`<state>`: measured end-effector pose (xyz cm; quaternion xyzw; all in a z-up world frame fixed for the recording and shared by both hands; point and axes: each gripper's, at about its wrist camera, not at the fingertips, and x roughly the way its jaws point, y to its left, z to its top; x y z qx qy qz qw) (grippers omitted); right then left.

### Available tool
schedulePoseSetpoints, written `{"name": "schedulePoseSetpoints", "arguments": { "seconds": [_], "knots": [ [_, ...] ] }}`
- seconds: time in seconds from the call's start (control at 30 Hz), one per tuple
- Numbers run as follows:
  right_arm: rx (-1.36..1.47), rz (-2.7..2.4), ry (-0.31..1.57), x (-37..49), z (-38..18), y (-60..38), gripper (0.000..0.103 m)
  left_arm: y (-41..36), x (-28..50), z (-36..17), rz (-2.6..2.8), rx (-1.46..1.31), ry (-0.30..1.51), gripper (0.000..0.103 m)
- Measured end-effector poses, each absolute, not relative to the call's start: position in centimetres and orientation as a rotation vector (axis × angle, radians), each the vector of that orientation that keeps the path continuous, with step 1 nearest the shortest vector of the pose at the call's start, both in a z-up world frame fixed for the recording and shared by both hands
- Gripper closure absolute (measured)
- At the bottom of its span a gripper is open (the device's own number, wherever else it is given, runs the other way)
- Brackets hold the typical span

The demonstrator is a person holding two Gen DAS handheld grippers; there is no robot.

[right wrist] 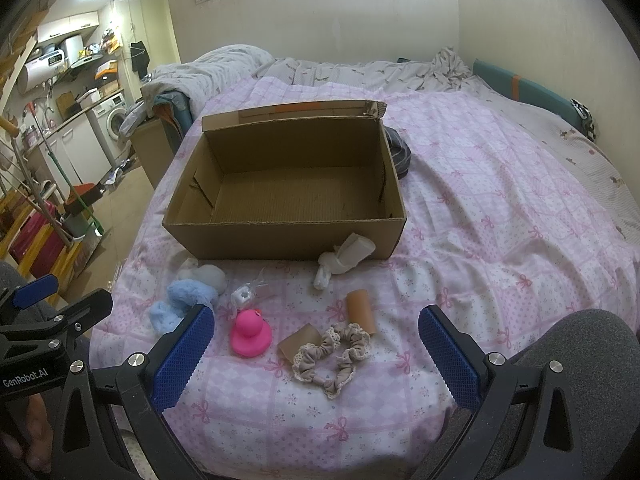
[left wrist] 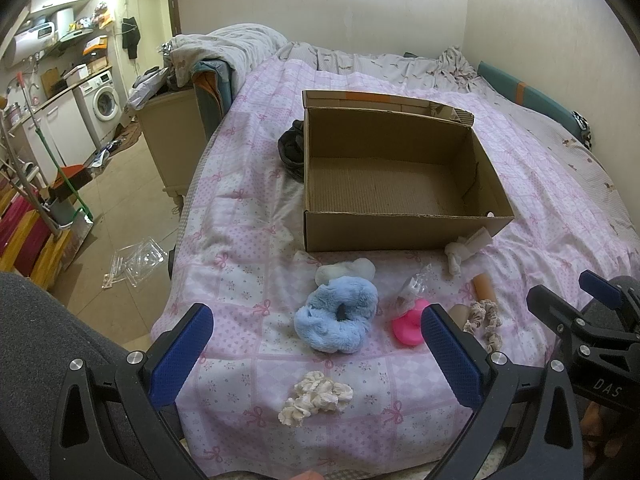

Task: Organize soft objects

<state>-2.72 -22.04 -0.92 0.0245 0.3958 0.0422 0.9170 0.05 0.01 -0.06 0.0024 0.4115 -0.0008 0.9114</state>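
In front of the open brown cardboard box lying on the pink patterned bedspread, the soft things are sitting in a loose row: a fluffy blue scrunchie at the box's left front, a pink rubber duck nearer the middle, beige lace-edged scrunchies rightward. Both the left gripper and right gripper are hovering wide apart, holding nothing.
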Motion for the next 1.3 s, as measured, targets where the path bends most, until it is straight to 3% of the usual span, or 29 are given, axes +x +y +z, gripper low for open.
{"name": "schedulePoseSetpoints", "arguments": {
  "seconds": [0.87, 1.3],
  "knots": [
    [0.07, 0.077, 0.817, -2.8, -0.8, -22.3, 0.0, 0.2, 0.2, -0.1, -0.002, 0.004, 0.85, 0.0],
    [0.104, 0.112, 0.858, -0.3, -0.1, -23.5, 0.0, 1.7, 2.1, -0.4, 0.0, -0.075, 1.025, 0.0]
  ]
}}
